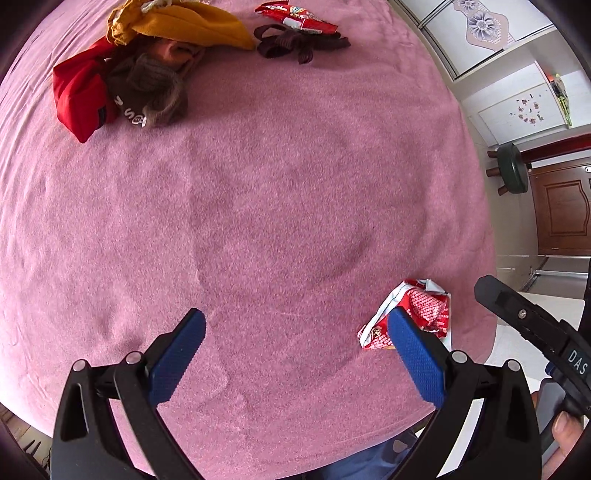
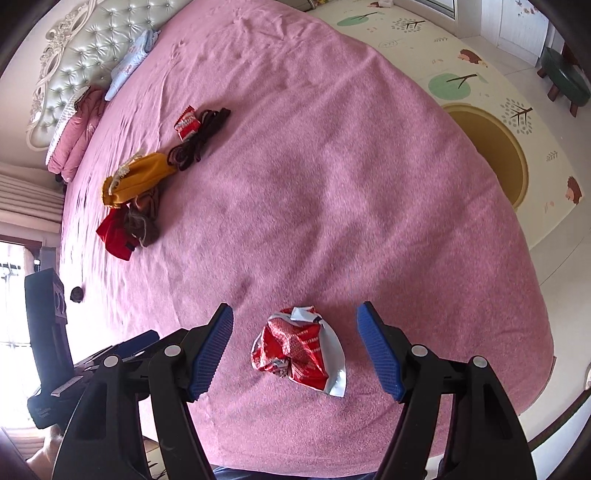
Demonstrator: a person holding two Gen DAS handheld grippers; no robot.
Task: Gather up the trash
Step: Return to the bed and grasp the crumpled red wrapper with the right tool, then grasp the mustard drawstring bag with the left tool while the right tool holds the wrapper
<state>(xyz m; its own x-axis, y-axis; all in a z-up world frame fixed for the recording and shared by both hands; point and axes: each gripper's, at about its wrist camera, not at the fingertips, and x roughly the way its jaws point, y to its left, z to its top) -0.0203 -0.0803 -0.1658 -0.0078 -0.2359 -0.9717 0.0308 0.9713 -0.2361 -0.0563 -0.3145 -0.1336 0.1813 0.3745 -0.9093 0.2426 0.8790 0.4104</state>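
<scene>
Crumpled red-and-silver foil wrapper (image 2: pixel 301 350) lies on pink blanket (image 2: pixel 332 184), between my right gripper (image 2: pixel 295 347) fingers; jaws spread wide, nothing clamped yet. Left gripper (image 1: pixel 295 354) also agape, empty, wrapper just beyond its right finger. Second flat red snack wrapper (image 2: pixel 187 123) far ahead-left, touching dark brown straps (image 2: pixel 201 138), past heap of yellow, red and brown clothes (image 2: pixel 135 192). I judge collection barely begun: both pieces left.

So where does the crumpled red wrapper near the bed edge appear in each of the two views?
Left wrist view: crumpled red wrapper at lower right, partly behind the left gripper's right finger.
Right wrist view: the wrapper at lower centre, between the right gripper's open fingers, not touching them.
Shared landmark: the yellow cloth in the clothes pile.
</scene>
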